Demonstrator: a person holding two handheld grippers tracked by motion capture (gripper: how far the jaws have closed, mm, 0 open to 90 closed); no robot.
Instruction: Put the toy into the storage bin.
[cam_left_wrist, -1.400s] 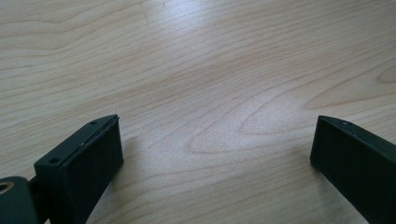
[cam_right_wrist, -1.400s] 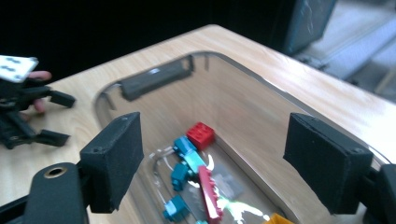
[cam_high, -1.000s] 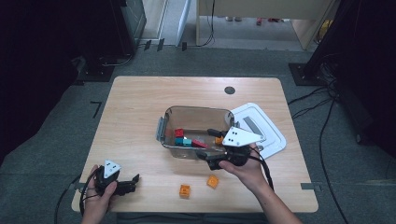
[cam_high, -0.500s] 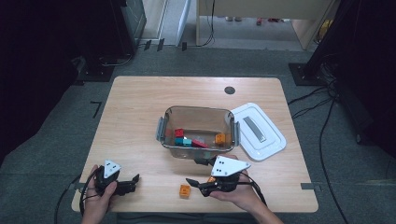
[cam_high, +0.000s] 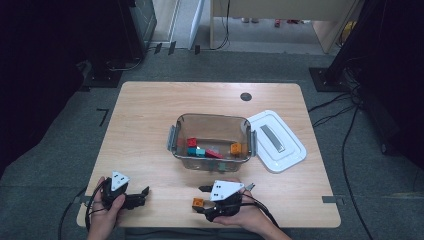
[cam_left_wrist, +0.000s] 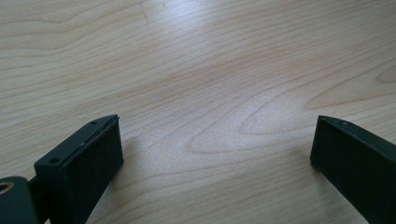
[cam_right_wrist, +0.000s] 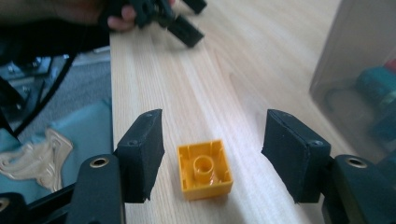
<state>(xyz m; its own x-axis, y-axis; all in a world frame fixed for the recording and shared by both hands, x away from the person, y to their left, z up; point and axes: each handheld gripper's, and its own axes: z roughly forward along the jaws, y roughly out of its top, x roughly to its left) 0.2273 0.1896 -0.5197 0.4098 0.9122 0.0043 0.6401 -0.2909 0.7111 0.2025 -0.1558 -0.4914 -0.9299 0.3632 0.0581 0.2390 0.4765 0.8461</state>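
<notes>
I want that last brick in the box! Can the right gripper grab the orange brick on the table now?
Probably yes: the orange brick lies between the open, just-closing jaws of the right gripper, with nothing in between.

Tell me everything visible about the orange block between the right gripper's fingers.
The orange block is a small square toy brick of glossy plastic. It lies hollow side up, showing thin walls and a round tube in the middle. It rests flat on the wooden table near the front edge, in front of the clear bin. The right gripper straddles it, its fingers closing in but with gaps either side, so only the table touches it.
</notes>
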